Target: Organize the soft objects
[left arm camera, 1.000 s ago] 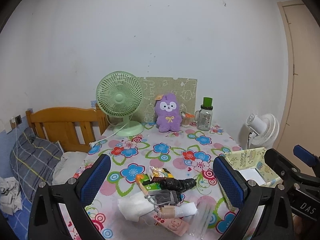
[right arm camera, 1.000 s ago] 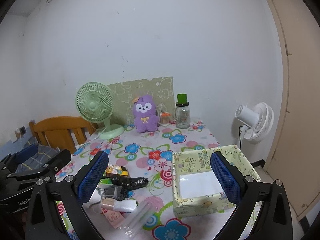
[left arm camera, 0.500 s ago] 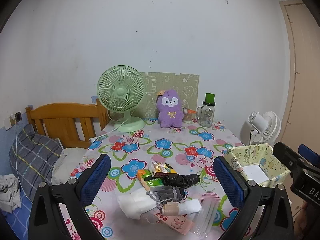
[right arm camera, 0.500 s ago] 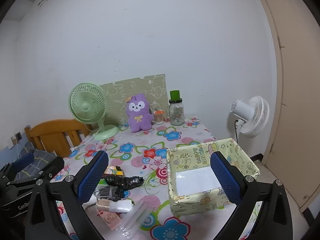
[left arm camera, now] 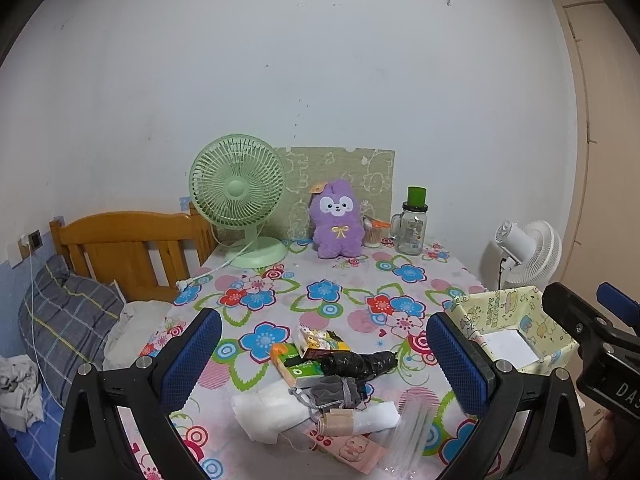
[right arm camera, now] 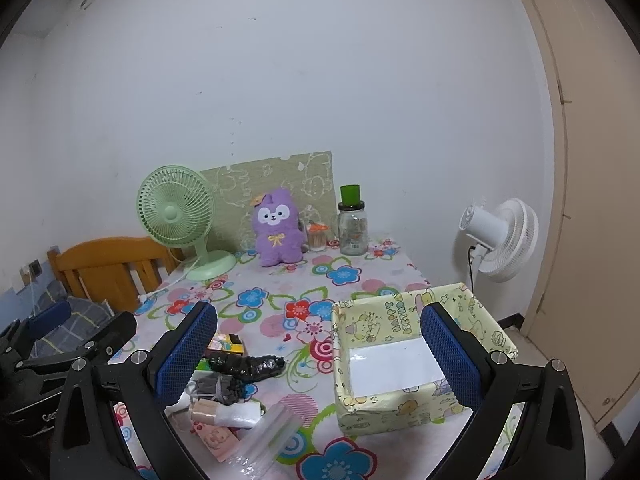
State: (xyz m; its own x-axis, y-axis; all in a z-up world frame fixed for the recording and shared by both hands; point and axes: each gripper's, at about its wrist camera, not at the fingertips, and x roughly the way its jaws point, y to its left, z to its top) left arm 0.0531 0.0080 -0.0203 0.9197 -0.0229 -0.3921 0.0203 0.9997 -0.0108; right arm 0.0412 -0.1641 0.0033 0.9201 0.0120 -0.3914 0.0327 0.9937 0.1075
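A pile of soft items lies at the near edge of the flowered table [left arm camera: 280, 292]: a black crumpled bag [left arm camera: 360, 363], a grey drawstring pouch [left arm camera: 334, 391], a white folded pack [left arm camera: 268, 410], a clear plastic bag [left arm camera: 412, 436] and a pink cartoon pouch [left arm camera: 352, 448]. A yellow cartoon paper box [right arm camera: 408, 354], open and empty, stands to the right of the pile. My left gripper [left arm camera: 324, 364] is open above the pile. My right gripper [right arm camera: 318, 354] is open above the box's left side. A purple plush toy [left arm camera: 337, 220] sits at the back.
A green desk fan [left arm camera: 238, 204], a glass jar with green lid [left arm camera: 412, 224] and a patterned board [left arm camera: 360, 172] stand at the back of the table. A white fan [right arm camera: 500, 240] stands on the right, a wooden bed headboard [left arm camera: 128, 248] on the left. Small snack boxes [left arm camera: 316, 340] lie in the pile.
Both grippers have drawn back and risen a little, so the table and box look slightly farther away. Nothing on the table has moved. Both grippers stay open.
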